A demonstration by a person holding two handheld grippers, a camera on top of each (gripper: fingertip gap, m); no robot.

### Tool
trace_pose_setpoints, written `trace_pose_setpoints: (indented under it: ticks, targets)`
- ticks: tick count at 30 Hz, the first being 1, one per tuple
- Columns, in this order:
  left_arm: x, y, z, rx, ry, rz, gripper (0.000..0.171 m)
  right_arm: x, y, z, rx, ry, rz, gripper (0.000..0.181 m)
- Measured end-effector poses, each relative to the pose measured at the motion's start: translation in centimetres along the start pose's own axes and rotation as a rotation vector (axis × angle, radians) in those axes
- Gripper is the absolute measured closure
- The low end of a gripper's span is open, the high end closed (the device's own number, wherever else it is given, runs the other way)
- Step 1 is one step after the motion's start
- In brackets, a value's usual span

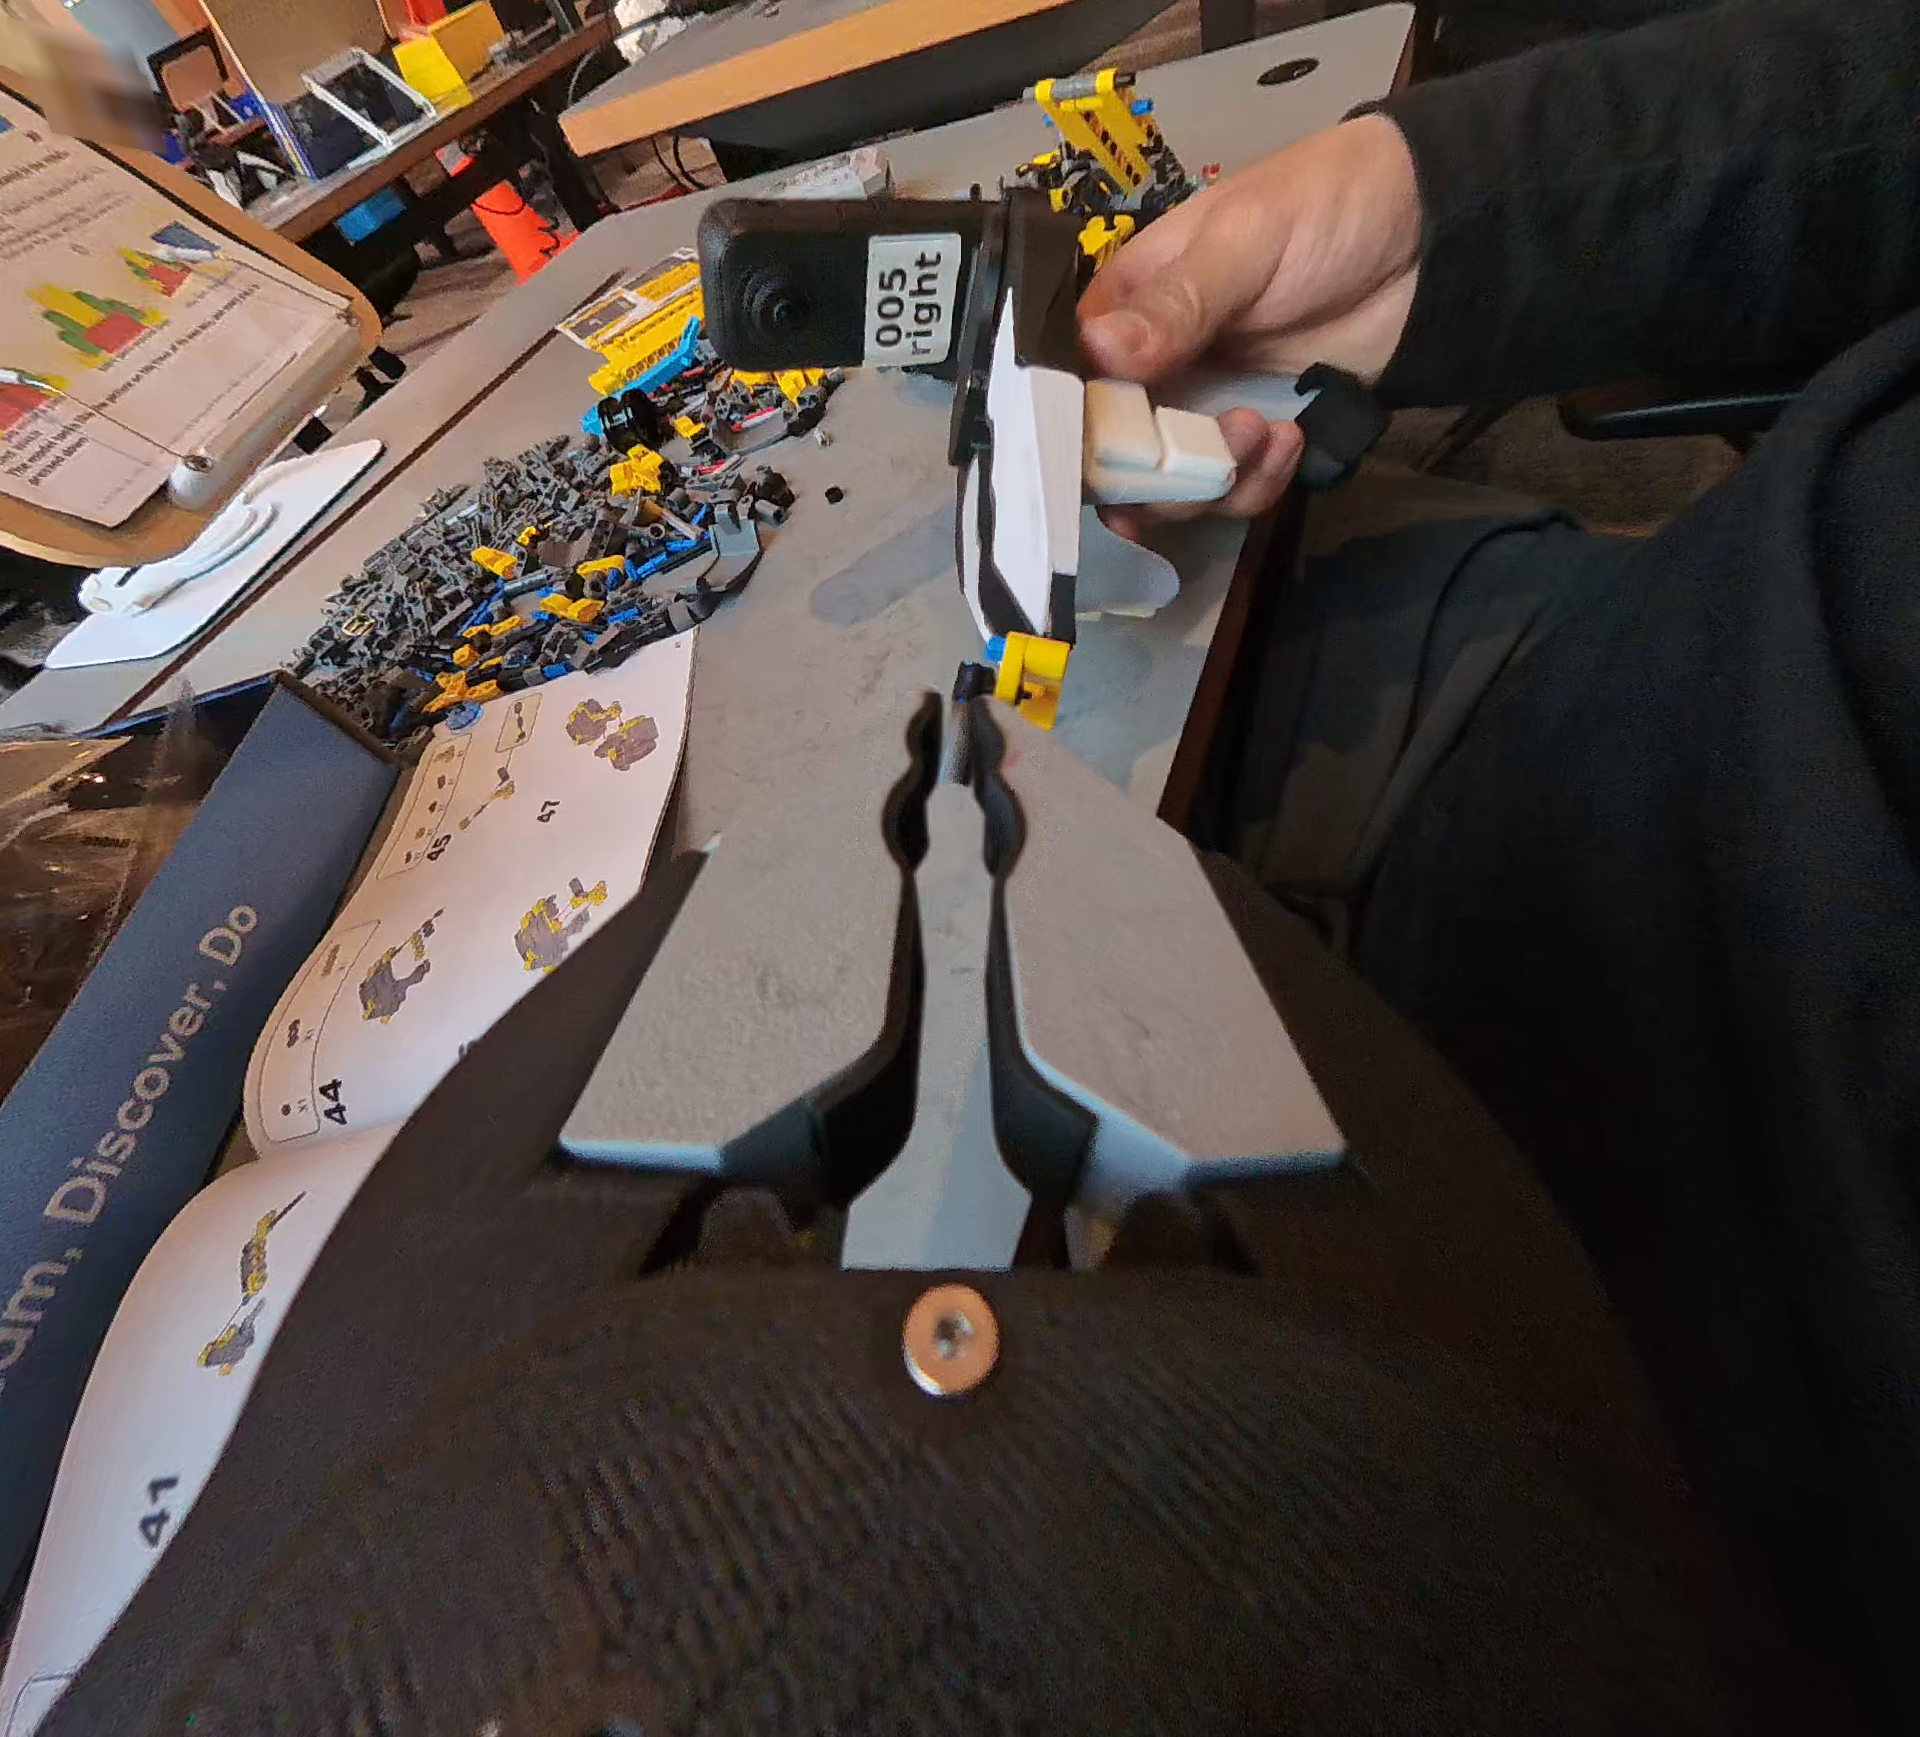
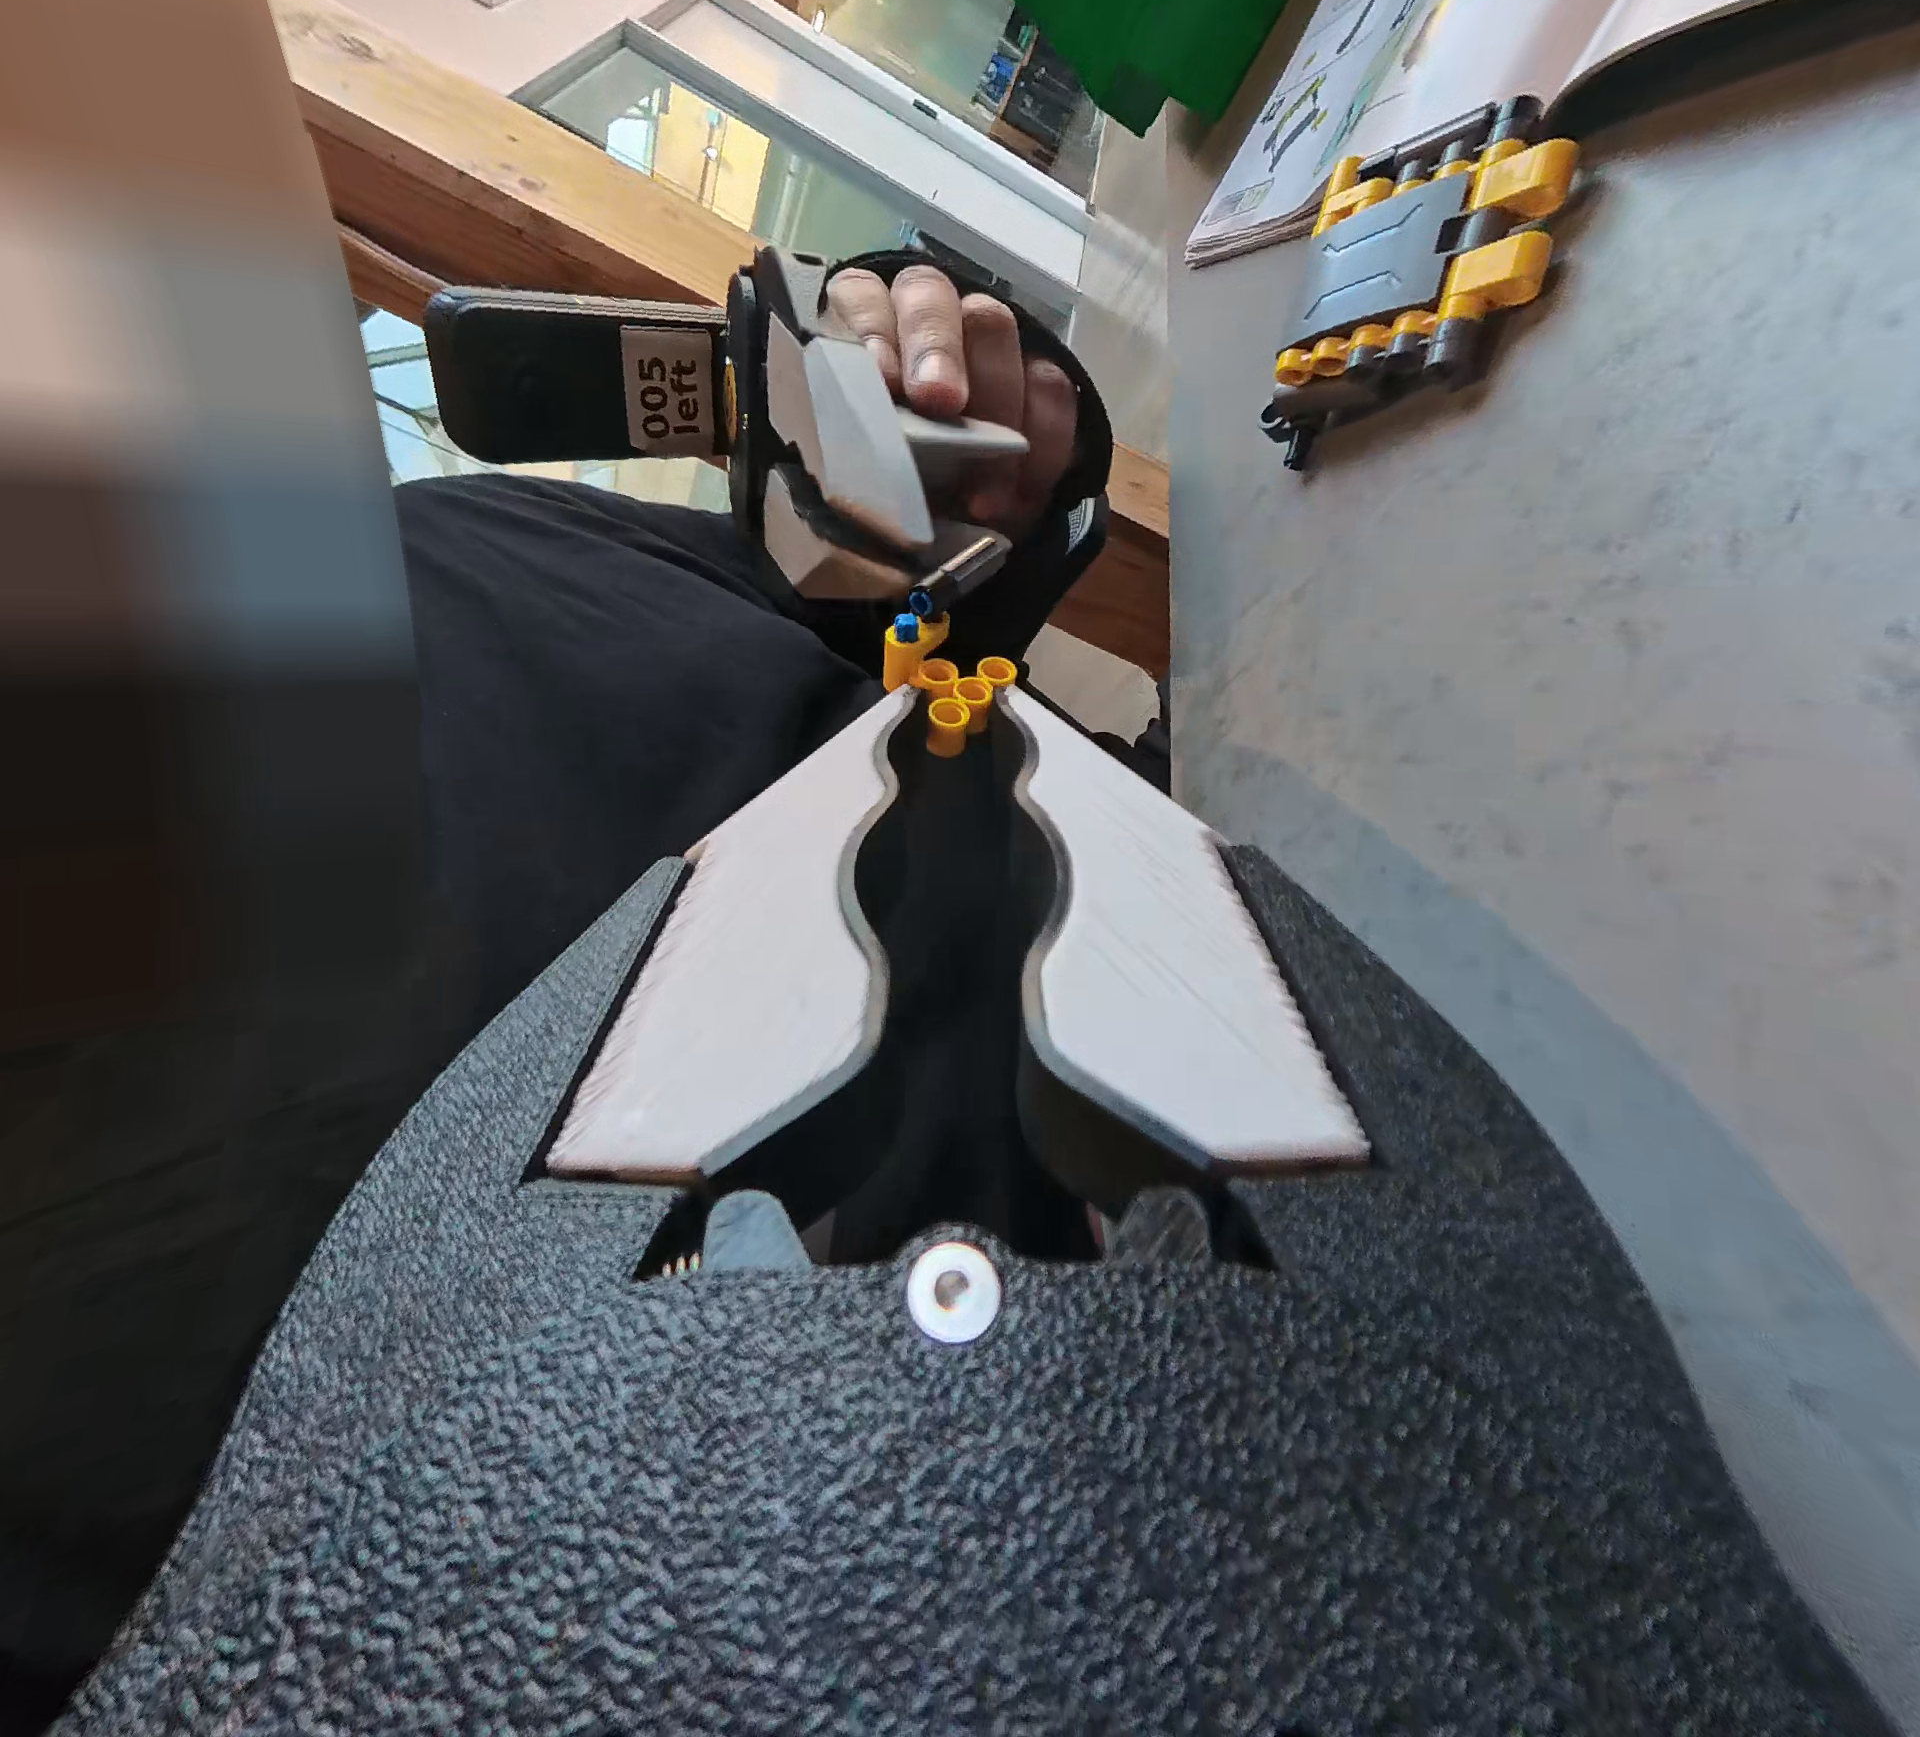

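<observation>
Yellow connector piece (image 2: pixel 961 695) and grey pin (image 1: pixel 958 737) held tip to tip above the table edge.

Right gripper (image 2: pixel 956 700) has its fingers nearly closed on the yellow connector piece, a cluster of short tubes with a bent lug carrying a small blue peg; its tube openings face back along the fingers, the lug toward the pin. Left gripper (image 1: pixel 961 731) has its fingers pressed almost together on the grey pin, whose long axis runs along the fingers, its dark, blue-tipped end aimed at the yellow connector piece. The two parts sit just beside each other, seemingly not joined. Beyond the yellow connector piece lie a pile of loose grey, blue and yellow parts (image 1: pixel 582 565), an open instruction booklet (image 1: pixel 488 866) and a small grey-and-yellow subassembly (image 2: pixel 1423 264) on the grey table (image 1: pixel 831 648).
</observation>
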State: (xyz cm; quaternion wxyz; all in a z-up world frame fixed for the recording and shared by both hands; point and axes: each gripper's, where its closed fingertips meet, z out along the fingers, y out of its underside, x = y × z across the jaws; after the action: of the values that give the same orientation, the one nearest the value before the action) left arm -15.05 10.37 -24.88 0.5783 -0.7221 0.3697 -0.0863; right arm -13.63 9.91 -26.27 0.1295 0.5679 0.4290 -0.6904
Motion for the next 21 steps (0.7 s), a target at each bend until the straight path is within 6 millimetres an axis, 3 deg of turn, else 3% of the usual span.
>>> trace_pose_setpoints:
  ticks: [5, 8, 15, 21]
  targets:
    - [-0.1, 0.4, 0.0, -0.004, 0.009, -0.013, 0.171, 0.2, 0.1, 0.1, -0.007, -0.003, 0.025, 0.17]
    - [0.0, 0.9, 0.3, -0.031, 0.032, -0.026, 0.153, 0.1, -0.1, 0.0, 0.005, -0.011, 0.026, 0.171]
    - [0.0, 1.7, 0.5, -0.056, 0.052, -0.062, 0.165, 0.1, -0.1, 0.0, 0.009, -0.009, 0.028, 0.171]
    - [0.2, 2.0, 0.7, -0.061, 0.06, -0.062, 0.162, 0.3, 0.0, 0.2, 0.002, -0.002, 0.029, 0.17]
